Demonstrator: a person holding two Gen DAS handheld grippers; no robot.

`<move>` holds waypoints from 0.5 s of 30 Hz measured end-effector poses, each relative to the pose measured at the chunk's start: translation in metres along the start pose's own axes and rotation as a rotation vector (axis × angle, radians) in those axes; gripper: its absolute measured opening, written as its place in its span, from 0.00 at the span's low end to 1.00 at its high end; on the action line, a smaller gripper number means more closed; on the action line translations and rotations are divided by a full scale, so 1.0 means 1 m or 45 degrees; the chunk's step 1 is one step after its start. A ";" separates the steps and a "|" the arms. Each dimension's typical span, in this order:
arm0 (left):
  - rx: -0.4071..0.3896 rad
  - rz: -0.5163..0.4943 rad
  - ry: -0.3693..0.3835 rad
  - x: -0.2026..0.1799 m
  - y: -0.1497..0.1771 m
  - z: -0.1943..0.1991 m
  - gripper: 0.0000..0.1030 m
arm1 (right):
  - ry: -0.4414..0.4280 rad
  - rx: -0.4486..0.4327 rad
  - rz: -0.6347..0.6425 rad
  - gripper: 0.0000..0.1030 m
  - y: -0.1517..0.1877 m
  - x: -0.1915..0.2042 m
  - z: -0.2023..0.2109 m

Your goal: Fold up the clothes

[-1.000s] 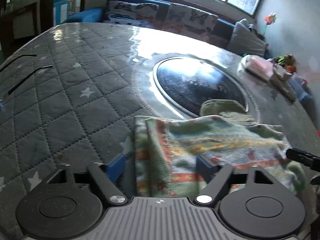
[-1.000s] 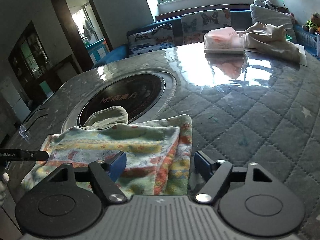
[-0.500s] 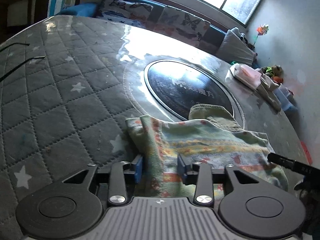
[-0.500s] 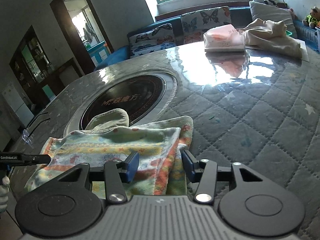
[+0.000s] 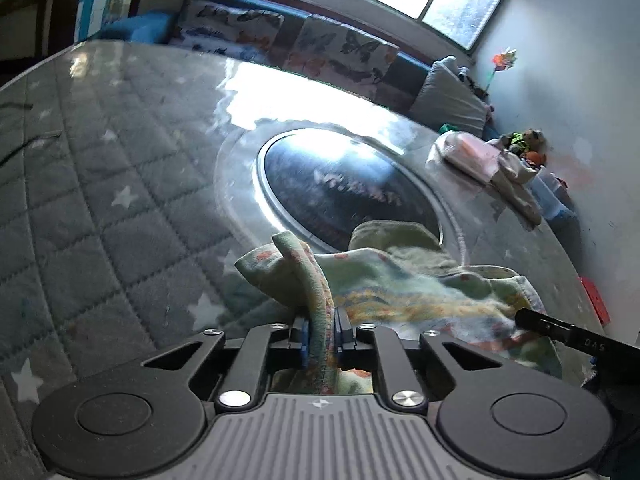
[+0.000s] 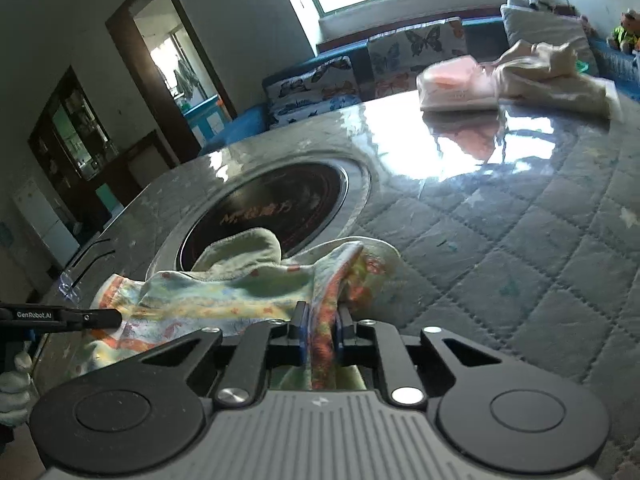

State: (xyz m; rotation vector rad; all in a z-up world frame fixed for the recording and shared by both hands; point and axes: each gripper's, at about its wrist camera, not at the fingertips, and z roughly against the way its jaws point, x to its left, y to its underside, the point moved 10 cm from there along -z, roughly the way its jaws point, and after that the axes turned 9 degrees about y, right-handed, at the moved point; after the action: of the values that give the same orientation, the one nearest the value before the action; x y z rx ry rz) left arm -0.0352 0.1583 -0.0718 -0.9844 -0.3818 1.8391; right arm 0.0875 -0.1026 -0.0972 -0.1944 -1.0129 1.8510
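Patterned cloth (image 5: 404, 292) on table (image 5: 100, 208), edges pinched by left gripper (image 5: 321, 334) and right gripper (image 6: 321, 336)

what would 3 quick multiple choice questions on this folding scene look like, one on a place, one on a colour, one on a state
1. Where does the pink packet lie?
A. on the far part of the table, beside the beige garment
B. inside the round cooktop
C. under the patterned cloth

2. What colour are the pads of the left tool?
A. red
B. blue
C. white

3. What state is the right tool in?
A. wide open above the table
B. shut on nothing
C. shut on the patterned cloth

Answers:
1 A, it rests at the table's far edge, next to the beige garment.
2 B, blue pads flank the pinched cloth.
3 C, a bunched fold of the cloth is clamped between its fingers.
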 end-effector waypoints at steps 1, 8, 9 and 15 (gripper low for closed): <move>-0.005 -0.012 0.004 -0.003 -0.002 0.001 0.12 | -0.003 -0.010 -0.005 0.09 -0.001 0.000 0.003; -0.023 -0.134 0.065 -0.036 -0.028 -0.003 0.11 | 0.002 -0.102 -0.028 0.08 -0.017 -0.001 0.026; -0.020 -0.155 0.071 -0.042 -0.031 -0.007 0.11 | 0.008 -0.113 -0.030 0.08 -0.020 -0.002 0.029; 0.004 -0.231 0.117 -0.077 -0.048 -0.038 0.11 | 0.068 -0.181 -0.063 0.08 -0.038 -0.024 0.045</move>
State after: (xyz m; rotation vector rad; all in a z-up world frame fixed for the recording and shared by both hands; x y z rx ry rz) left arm 0.0383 0.1084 -0.0293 -0.9950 -0.3993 1.6253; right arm 0.1014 -0.1408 -0.0479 -0.2997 -1.1030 1.7214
